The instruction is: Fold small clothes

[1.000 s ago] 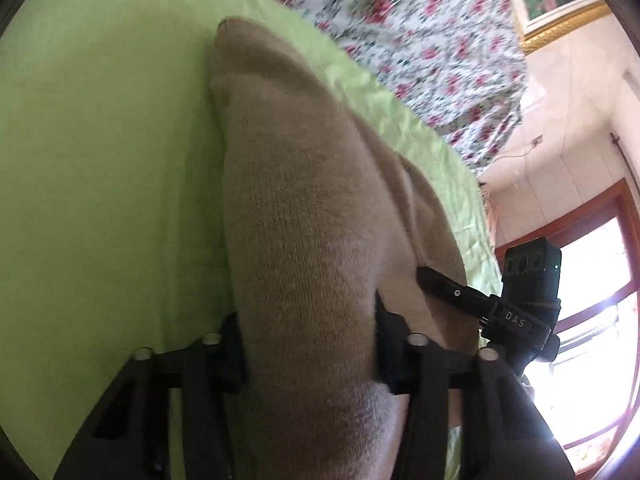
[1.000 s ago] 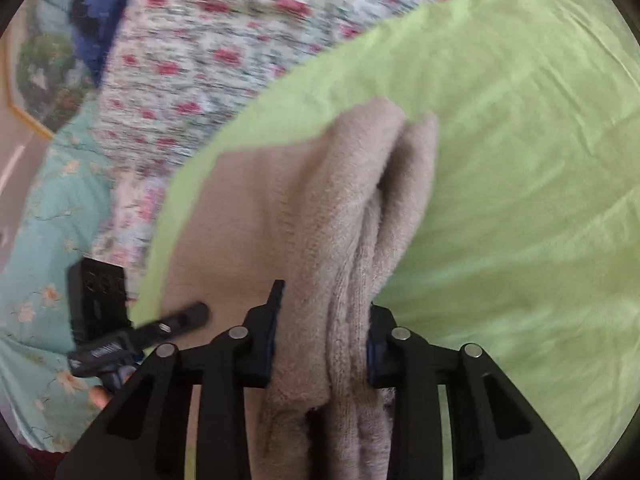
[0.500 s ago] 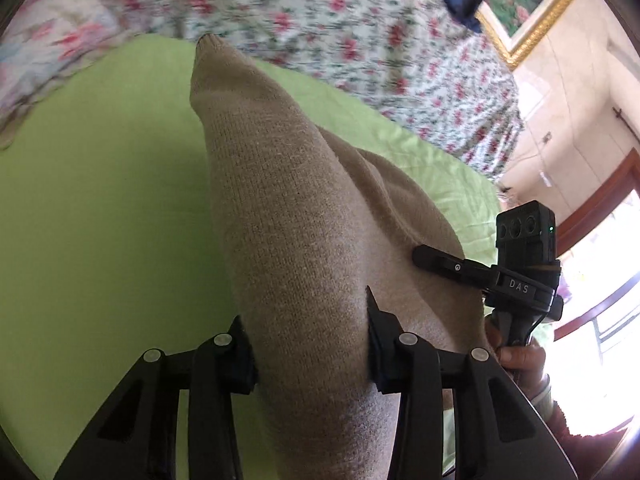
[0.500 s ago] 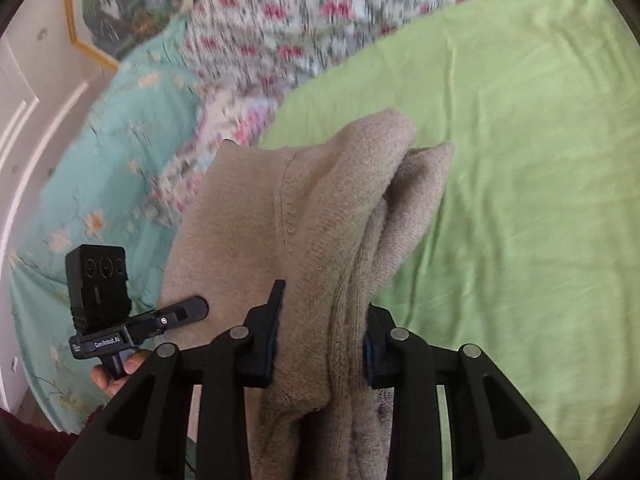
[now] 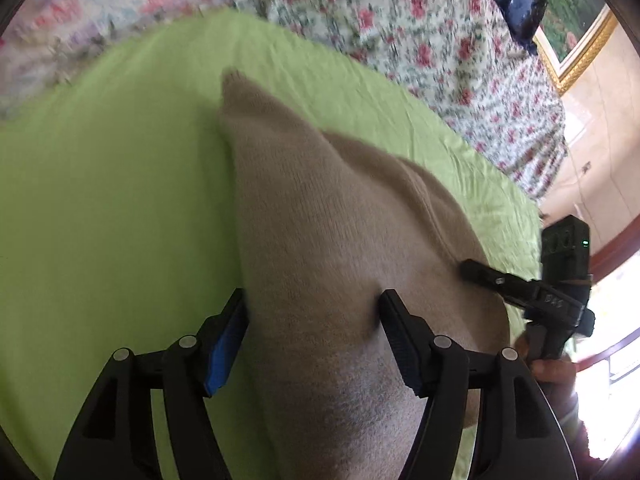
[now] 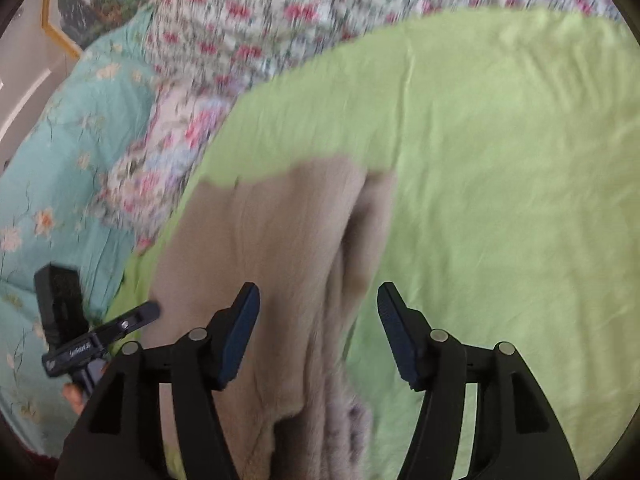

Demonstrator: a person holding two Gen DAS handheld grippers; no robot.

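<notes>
Sweater (image 5: 328, 248), beige knit, lies doubled on green sheet (image 5: 100, 200), fold laid over. Left gripper (image 5: 312, 320) jaws just opening, half spread, knit between, pads barely touching. Right gripper (image 6: 318, 312), at 3 o'clock of left gripper, jaws just opening, clear of cloth: release after fold.

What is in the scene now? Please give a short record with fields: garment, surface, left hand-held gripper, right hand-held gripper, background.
garment: beige knit sweater, folded, lying on the sheet
surface: green sheet
left hand-held gripper: jaws just opened, sweater between them, pads not clearly pressing
right hand-held gripper: jaws just opened, clear of the sweater
background: floral blanket, framed picture
</notes>
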